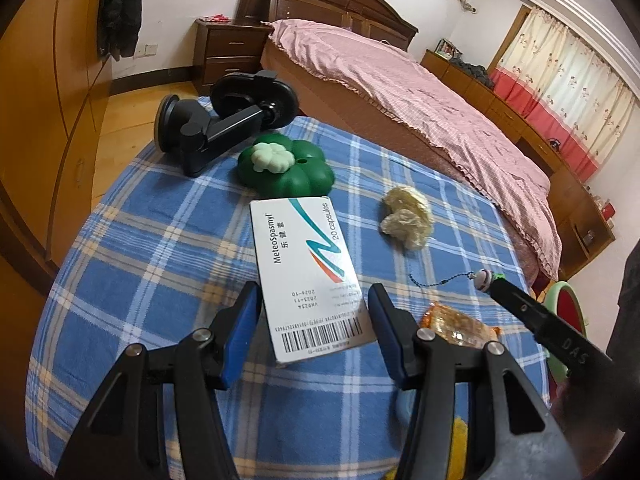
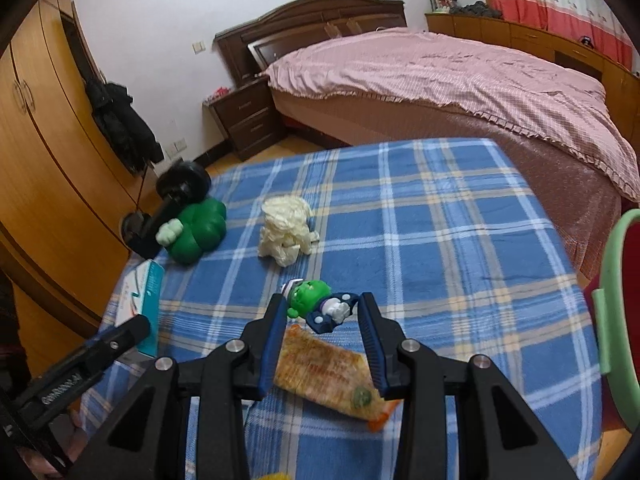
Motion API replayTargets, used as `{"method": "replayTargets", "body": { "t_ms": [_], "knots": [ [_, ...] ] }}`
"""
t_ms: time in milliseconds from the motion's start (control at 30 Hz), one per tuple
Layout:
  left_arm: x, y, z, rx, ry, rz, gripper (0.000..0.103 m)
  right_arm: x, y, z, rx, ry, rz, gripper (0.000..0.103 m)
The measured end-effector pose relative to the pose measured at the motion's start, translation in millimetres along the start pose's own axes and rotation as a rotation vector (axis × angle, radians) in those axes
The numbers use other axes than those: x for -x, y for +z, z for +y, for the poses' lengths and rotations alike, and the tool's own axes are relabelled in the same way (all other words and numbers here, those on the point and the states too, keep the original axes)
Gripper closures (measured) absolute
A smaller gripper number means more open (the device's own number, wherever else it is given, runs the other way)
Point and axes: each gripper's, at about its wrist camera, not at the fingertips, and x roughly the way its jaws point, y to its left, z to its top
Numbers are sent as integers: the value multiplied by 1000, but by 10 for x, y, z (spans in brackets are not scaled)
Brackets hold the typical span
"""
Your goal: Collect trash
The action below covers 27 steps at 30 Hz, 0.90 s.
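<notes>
**Wrapper between the right tongs, box between the left**

The flat orange snack wrapper (image 2: 332,372) lies on the blue plaid surface (image 2: 460,240), between the right tongs (image 2: 322,342), its long axis slanting across the gap. I cannot tell whether the pads touch it. The white rectangular medicine box (image 1: 310,276) sits lengthwise within the unclenched left tongs (image 1: 314,334). One wrapper, one box, one crumpled cream tissue wad (image 2: 286,230).

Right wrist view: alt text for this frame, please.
The right gripper holds a green figurine between its fingers above an orange snack wrapper on a blue plaid cloth. Behind lie a crumpled tissue and a green toy.
</notes>
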Motion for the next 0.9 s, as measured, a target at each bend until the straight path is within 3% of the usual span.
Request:
{"method": "replayTargets", "body": {
  "t_ms": [433, 500, 533, 900],
  "knots": [
    [229, -81, -235, -33, -53, -10, 47, 540, -129, -121, -67, 35, -71, 65],
    [264, -96, -273, -38, -63, -9, 47, 602, -151, -137, -72, 36, -78, 76],
    [285, -104, -293, -41, -69, -9, 47, 620, -155, -148, -74, 38, -80, 90],
    [468, -210, -378, -62, -79, -15, 47, 841, -270, -284, -94, 14, -113, 90]
  ]
}}
